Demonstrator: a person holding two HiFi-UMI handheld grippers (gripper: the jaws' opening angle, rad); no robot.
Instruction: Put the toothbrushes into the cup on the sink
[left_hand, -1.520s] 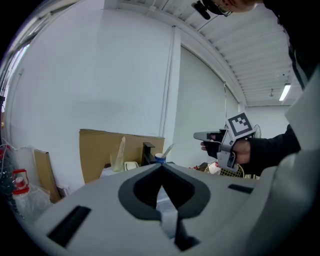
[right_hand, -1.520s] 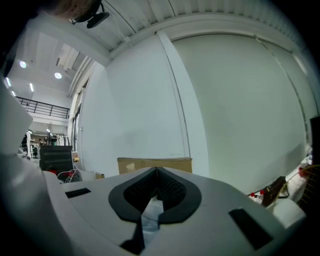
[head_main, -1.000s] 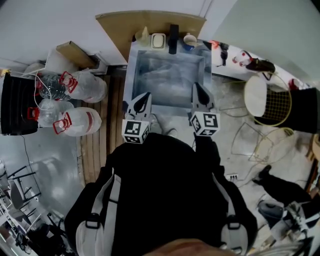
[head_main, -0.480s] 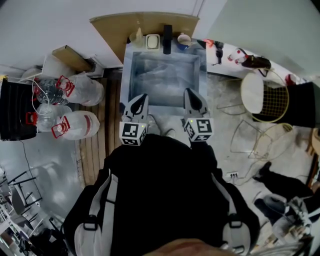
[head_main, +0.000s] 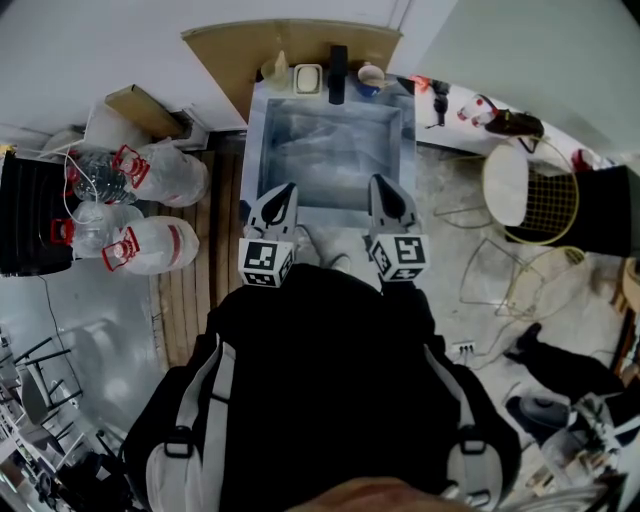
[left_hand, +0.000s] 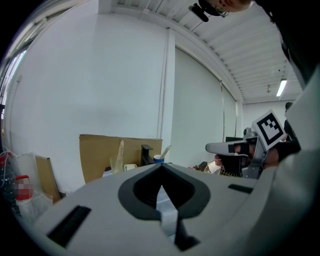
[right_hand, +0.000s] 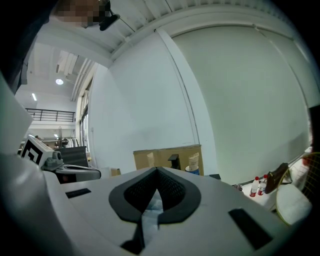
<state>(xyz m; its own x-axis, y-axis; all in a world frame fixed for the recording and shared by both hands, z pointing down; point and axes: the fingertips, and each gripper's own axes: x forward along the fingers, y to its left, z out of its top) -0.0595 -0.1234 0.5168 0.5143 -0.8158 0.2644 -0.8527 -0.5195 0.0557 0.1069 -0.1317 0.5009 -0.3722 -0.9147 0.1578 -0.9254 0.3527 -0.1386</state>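
L claw (head_main: 283, 193), R claw (head_main: 381, 186) shut — sink (head_main: 330, 150) ahead.

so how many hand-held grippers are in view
2: the left grey hand-held gripper at the pale rectangular sink's near-left edge, the right hand-held gripper at its near-right edge. None appears hidden.

Cardboard panel (head_main: 228, 52) against the wall; water jugs (head_main: 152, 246) left, beside wooden slats (head_main: 190, 300); wire chair (head_main: 528, 192) right.

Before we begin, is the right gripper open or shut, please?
Shut and empty: the right gripper shows its jaw tips meeting, with nothing between them.
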